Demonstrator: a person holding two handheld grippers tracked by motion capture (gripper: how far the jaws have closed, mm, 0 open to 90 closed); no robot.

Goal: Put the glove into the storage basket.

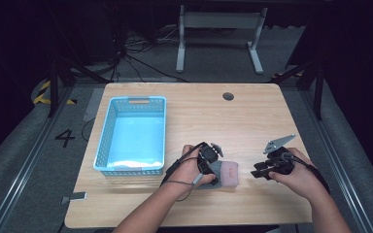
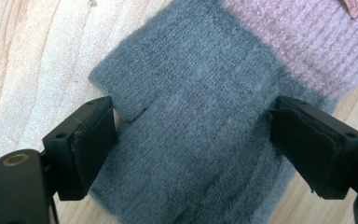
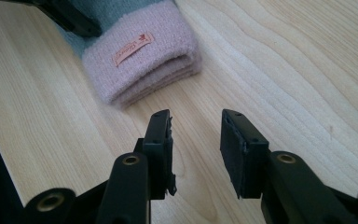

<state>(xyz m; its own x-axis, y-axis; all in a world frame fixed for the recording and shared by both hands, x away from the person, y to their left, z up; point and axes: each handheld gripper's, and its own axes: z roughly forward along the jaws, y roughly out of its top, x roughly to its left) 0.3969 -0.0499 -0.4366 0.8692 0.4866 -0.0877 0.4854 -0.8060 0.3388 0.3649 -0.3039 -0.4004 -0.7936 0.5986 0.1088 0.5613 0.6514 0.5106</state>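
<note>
Grey wool with a pink cuff: a knitted glove (image 2: 200, 126) lies flat on the wooden table (image 1: 252, 121), near its front edge, right of the blue basket (image 1: 135, 133). The left gripper (image 2: 193, 140) has its jaws spread wide, one on each side of the grey part and touching its edges. A small tan label (image 3: 131, 49) sits on the cuff. The right gripper (image 3: 196, 140) hovers just beside the cuff, jaws apart and holding nothing. The left gripper hides the glove's fingertips in the high view.
</note>
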